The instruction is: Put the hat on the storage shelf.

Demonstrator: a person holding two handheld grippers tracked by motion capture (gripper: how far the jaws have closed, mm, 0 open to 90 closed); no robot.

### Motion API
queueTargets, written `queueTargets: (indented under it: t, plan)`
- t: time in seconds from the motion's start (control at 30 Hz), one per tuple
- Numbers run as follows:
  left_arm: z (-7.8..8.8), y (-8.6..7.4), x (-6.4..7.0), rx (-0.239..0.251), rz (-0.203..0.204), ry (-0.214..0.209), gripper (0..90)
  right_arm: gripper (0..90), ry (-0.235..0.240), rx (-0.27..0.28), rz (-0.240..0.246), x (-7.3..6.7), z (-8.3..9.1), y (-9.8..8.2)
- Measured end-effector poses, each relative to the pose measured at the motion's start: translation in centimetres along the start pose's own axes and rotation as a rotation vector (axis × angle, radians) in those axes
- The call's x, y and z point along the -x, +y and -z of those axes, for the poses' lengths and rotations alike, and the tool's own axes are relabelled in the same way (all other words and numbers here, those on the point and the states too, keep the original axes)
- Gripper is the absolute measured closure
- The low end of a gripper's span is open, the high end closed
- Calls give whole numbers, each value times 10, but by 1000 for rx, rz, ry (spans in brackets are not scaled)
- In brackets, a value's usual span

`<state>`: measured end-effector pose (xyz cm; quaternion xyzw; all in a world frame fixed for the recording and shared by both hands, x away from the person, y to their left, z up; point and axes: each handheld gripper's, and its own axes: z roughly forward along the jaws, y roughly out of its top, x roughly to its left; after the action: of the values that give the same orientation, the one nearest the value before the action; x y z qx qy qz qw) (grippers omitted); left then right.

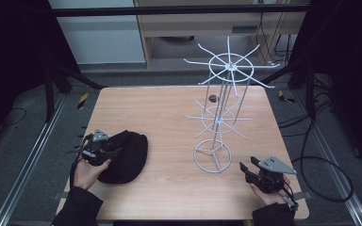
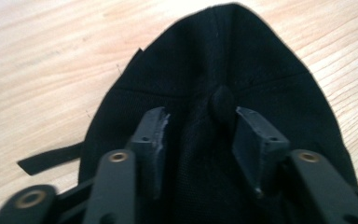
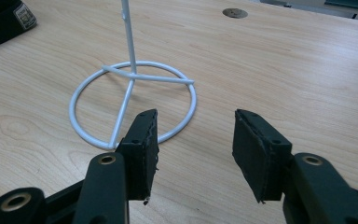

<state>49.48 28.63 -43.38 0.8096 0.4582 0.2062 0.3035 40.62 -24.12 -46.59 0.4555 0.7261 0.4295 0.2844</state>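
A square bench (image 1: 169, 141) of pale wood with fine grain and rounded corners stands on grey carpet, aluminium rails running along the floor on either side and dark framing around it. A small dark round fitting (image 1: 213, 98) sits in the top towards the far edge.

On the near left lies a black cap (image 1: 127, 155) of soft woven cloth, domed, with stitched seams meeting at a covered button (image 2: 221, 103) on its crown; a short black strap (image 2: 49, 158) trails from its edge onto the wood. The left tool (image 1: 115, 151) is over the cap's crown, its black jaws partly open and set on either side of the button; whether their worn rubber pads press the cloth, I cannot tell.

To the right stands a white wire rack (image 1: 221, 113), a thin upright post on a ring base (image 3: 130, 100) with spoked tiers of prongs above. The right tool (image 1: 246, 168) rests near the base ring on the near right, jaws wide apart with nothing between them.
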Motion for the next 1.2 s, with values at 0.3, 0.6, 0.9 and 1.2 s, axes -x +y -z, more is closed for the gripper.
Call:
queueTargets:
  t: [0.3,0.6,0.9,1.2]
  plan:
    - [3,0,-1,40,50,-46,757,507,-6,-4,-3,2,0,-1]
    - [23,3,12,131,44,-57,817,506,-10,-6,-20,4,0,-4]
    - [54,16,32,295,37,-109,823,497,-16,-4,-16,6,-1,-5]
    - [90,28,54,486,34,-176,824,478,-27,2,-16,7,-1,-6]
